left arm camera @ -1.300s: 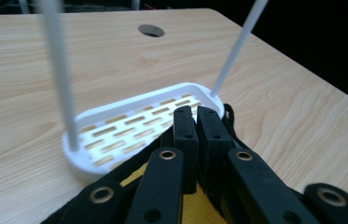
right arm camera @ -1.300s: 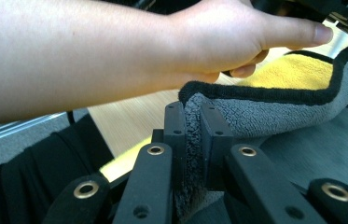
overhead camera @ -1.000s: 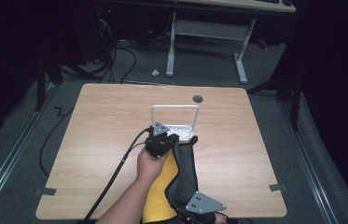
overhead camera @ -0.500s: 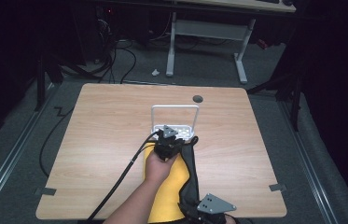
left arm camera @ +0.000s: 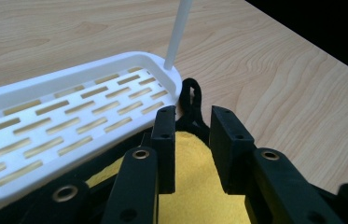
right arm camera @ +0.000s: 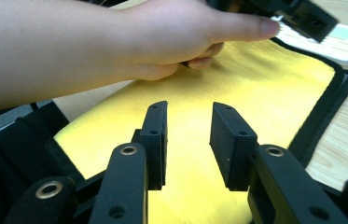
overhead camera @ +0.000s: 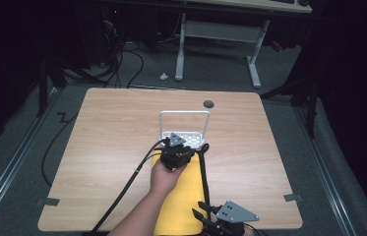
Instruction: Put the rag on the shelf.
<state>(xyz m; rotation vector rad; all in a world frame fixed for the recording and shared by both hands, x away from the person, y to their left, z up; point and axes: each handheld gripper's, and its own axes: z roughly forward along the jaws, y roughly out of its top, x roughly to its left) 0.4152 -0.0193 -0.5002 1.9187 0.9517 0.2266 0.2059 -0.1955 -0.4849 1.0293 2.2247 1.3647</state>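
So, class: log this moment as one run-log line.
left gripper: open, just opening | right gripper: open | yellow black-edged cloth: flat | white slotted plastic rack: beside

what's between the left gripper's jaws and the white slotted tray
A black fabric loop at the corner of the yellow black-edged cloth sits ahead of the left gripper, against the white slotted tray, as the left gripper view shows.

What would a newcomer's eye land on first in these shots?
Probably the yellow cloth with black trim, spread on the near middle of the wooden table. At its far end stands a white slotted rack. The left gripper hovers open over the cloth's black loop; the right gripper is open above the near end.
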